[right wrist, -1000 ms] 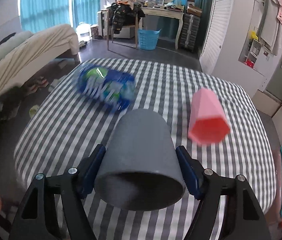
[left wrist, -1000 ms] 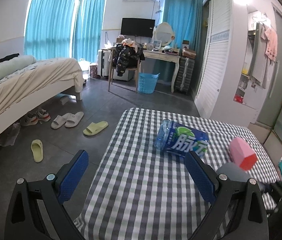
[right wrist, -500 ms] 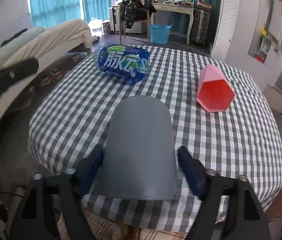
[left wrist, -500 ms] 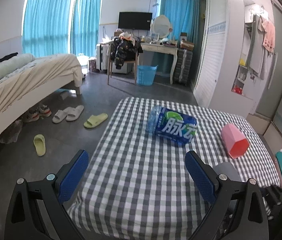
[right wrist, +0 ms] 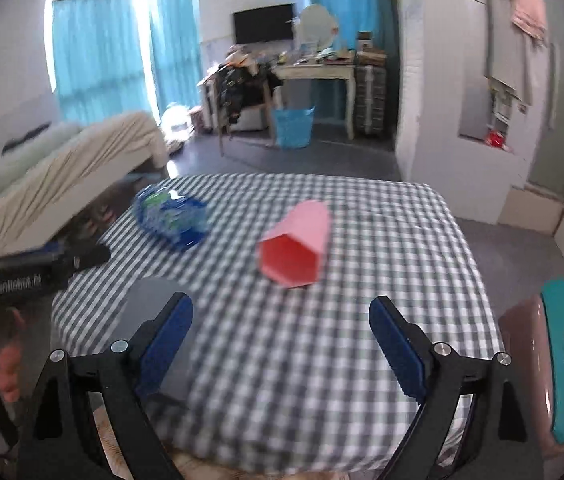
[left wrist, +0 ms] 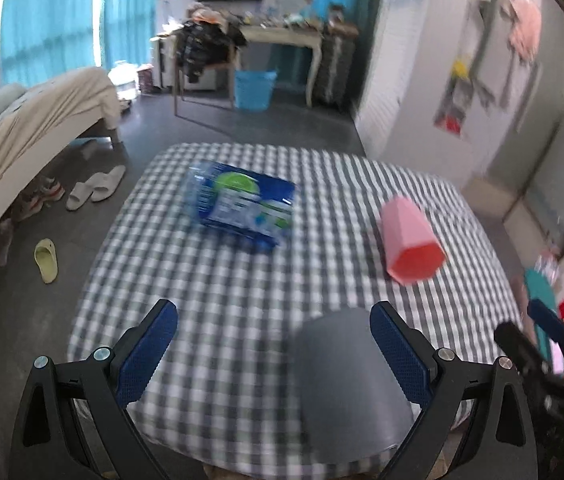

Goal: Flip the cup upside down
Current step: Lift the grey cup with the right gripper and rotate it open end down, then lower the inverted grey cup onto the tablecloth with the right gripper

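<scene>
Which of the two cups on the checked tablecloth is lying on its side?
The pink faceted plastic cup, its open mouth facing the cameras. The grey smooth plastic cup stands mouth-down near the table's front edge.

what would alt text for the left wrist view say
A grey cup stands upside down at the near edge of a checked table, beside the right finger of the open left gripper. Behind it lie a blue bottle and a pink cup.

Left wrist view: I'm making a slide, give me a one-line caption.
Open left tool above a checked table, gray cup standing mouth-down, pink cup and blue bottle lying beyond.
</scene>
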Motion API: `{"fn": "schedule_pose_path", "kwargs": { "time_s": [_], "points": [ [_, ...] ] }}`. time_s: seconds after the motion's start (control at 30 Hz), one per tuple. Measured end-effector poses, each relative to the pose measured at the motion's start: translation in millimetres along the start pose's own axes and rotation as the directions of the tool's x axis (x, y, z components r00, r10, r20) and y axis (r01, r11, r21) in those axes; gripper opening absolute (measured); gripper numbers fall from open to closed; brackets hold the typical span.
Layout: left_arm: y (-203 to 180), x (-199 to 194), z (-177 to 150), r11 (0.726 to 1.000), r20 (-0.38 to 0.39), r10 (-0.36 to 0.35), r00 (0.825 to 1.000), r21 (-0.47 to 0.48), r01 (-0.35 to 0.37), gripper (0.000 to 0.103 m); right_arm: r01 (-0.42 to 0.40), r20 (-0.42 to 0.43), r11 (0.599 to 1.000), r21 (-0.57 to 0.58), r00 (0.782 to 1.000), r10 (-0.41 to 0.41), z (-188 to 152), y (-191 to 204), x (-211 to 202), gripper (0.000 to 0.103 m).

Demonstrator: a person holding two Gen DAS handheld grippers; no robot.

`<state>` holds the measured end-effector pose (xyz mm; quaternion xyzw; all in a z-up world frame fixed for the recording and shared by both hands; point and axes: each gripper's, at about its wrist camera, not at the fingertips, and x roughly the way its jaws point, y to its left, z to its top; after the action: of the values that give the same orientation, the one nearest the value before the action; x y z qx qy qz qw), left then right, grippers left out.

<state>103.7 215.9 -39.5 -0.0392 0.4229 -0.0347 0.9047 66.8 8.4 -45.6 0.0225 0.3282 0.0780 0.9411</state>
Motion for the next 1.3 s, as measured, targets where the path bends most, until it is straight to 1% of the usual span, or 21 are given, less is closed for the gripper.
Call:
{"fn": "schedule_pose_path", "kwargs": {
  "time_s": [0.03,0.13,0.3,0.4,0.5,0.53,0.57,0.6,0.63,0.73,0.8,0.87,0.93,1.0,1.07,1.17,1.3],
  "points": [
    [-8.9,4.8,-0.1,1.0,-0.02,0.003,1.0,0.021,-0.003,0.1,-0.001,0.002,0.999,0.035,1.0,0.001,-1.8,-10.2,3.2,0.09],
    [-24.8,20.6,-2.6,0.998,-0.078,0.013,0.997,0.057,-0.009,0.1,-0.022,-0.038,0.992,0.127,0.999,0.027,-11.9,-34.4,19.0,0.09],
    [-32.5,40.5,-4.5,0.998,-0.155,0.024,0.988,0.06,-0.015,0.099,-0.026,-0.057,0.99,0.138,0.998,0.034,-20.4,-45.2,27.8,0.09],
    [-33.4,54.2,-6.6,0.999,-0.224,0.003,0.974,0.047,0.008,0.098,-0.033,-0.05,0.99,0.137,0.998,0.04,-21.2,-49.3,29.2,0.09],
    [-37.0,61.4,-9.4,0.998,-0.252,0.001,0.968,0.065,0.016,0.098,-0.05,-0.06,0.989,0.14,0.996,0.059,-23.4,-49.2,33.1,0.09],
    [-38.3,62.6,-10.5,0.997,-0.259,-0.001,0.966,0.073,0.021,0.096,-0.051,-0.063,0.989,0.138,0.996,0.06,-24.4,-48.1,35.0,0.09],
    [-38.6,63.2,-10.7,0.997,-0.264,-0.009,0.965,0.073,0.029,0.085,-0.054,-0.067,0.989,0.135,0.996,0.063,-25.4,-46.5,37.5,0.09],
    [-38.3,64.2,-10.7,0.997,-0.275,-0.034,0.961,0.061,0.053,0.078,-0.055,-0.069,0.99,0.133,0.996,0.065,-26.6,-45.1,38.5,0.09],
    [-37.4,64.0,-10.1,0.997,-0.281,-0.038,0.959,0.054,0.055,0.078,-0.056,-0.07,0.989,0.134,0.995,0.066,-27.2,-44.2,39.4,0.09],
    [-38.0,58.3,-8.7,0.996,-0.264,-0.049,0.963,0.059,0.067,0.078,-0.056,-0.071,0.989,0.14,0.995,0.066,-27.5,-43.9,39.7,0.09],
    [-38.7,50.8,-6.6,0.995,-0.236,-0.061,0.97,0.063,0.078,0.077,-0.053,-0.06,0.988,0.145,0.996,0.062,-26.9,-45.0,36.7,0.09],
    [-39.5,41.5,-2.4,0.994,-0.195,-0.063,0.979,0.074,0.078,0.077,-0.045,-0.044,0.987,0.152,0.998,0.053,-25.4,-46.6,32.5,0.09],
    [-39.4,30.2,3.7,0.994,-0.135,-0.06,0.989,0.087,0.073,0.077,-0.041,-0.035,0.987,0.156,0.998,0.047,-24.0,-47.1,27.9,0.09],
    [-38.2,19.8,8.5,0.994,-0.084,-0.053,0.995,0.093,0.061,0.077,-0.041,-0.032,0.987,0.157,0.998,0.047,-23.3,-46.8,25.9,0.09],
    [-39.2,12.6,9.0,0.993,-0.047,-0.057,0.997,0.105,0.062,0.077,-0.04,-0.037,0.986,0.159,0.998,0.046,-23.9,-45.8,25.4,0.09],
    [-41.6,9.3,6.3,0.992,-0.018,-0.028,0.999,0.124,0.03,0.076,-0.043,-0.039,0.986,0.163,0.998,0.05,-25.4,-44.1,24.4,0.09],
    [-50.4,8.3,0.3,0.984,0.012,-0.03,0.999,0.174,0.027,0.075,-0.038,-0.034,0.986,0.162,0.998,0.044,-25.2,-41.8,21.3,0.09]
  ]
}}
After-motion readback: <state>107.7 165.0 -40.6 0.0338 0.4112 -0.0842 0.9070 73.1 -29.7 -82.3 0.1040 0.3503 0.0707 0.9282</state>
